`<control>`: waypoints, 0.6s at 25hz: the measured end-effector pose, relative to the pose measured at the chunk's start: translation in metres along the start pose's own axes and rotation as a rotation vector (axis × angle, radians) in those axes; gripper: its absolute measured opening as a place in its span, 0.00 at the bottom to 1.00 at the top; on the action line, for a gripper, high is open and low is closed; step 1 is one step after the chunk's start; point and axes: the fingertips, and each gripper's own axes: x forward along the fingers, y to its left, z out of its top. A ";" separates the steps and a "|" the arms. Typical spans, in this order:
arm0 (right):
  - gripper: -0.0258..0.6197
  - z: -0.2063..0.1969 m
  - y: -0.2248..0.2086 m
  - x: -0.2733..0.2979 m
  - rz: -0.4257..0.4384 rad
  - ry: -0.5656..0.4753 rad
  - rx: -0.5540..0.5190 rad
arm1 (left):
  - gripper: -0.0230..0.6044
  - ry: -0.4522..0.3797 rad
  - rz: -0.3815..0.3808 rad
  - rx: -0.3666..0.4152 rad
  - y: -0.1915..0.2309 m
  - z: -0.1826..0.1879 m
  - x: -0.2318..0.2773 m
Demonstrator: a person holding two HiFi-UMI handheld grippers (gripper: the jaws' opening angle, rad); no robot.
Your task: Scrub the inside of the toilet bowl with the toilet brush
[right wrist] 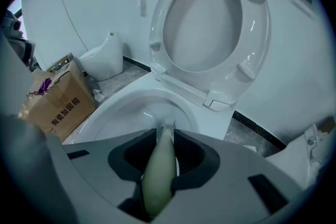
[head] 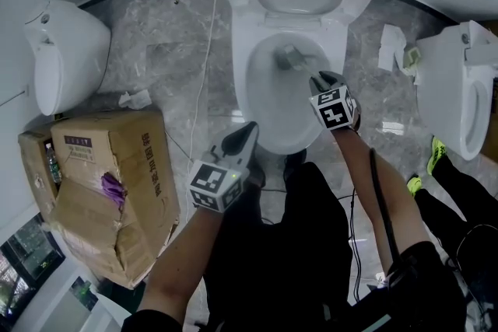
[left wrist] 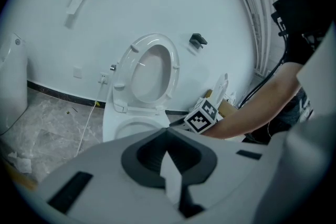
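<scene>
A white toilet (head: 289,27) stands with lid and seat raised, its bowl (head: 268,101) open below me. My right gripper (head: 319,80) reaches over the bowl's right rim, shut on the pale green handle (right wrist: 160,170) of the toilet brush. The brush head (head: 292,58) is down inside the bowl near the back wall, and in the right gripper view its bristles (right wrist: 167,126) show just past the jaws. My left gripper (head: 249,130) hangs at the bowl's front left rim with jaws closed to a point and nothing held. The left gripper view shows the same toilet (left wrist: 137,113) and the right gripper's marker cube (left wrist: 202,116).
A torn cardboard box (head: 101,190) sits on the marble floor at left, with a white fixture (head: 66,62) behind it. Another toilet (head: 467,89) stands at right. Crumpled tissues (head: 391,47) lie on the floor. A white cable (head: 204,66) runs down from the wall. A person's green shoe (head: 436,155) is at right.
</scene>
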 end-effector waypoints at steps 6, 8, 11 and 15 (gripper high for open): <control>0.21 -0.011 0.014 -0.017 0.004 0.026 0.005 | 0.05 0.000 -0.002 0.011 -0.007 0.001 -0.011; 0.21 -0.015 0.023 -0.025 0.018 0.029 0.002 | 0.05 -0.002 -0.005 0.015 -0.010 0.002 -0.017; 0.21 -0.015 0.035 -0.039 0.035 0.013 0.008 | 0.05 -0.012 -0.007 0.024 -0.014 0.007 -0.026; 0.21 -0.010 0.047 -0.066 0.044 -0.009 0.034 | 0.05 -0.021 -0.011 0.023 -0.022 0.018 -0.040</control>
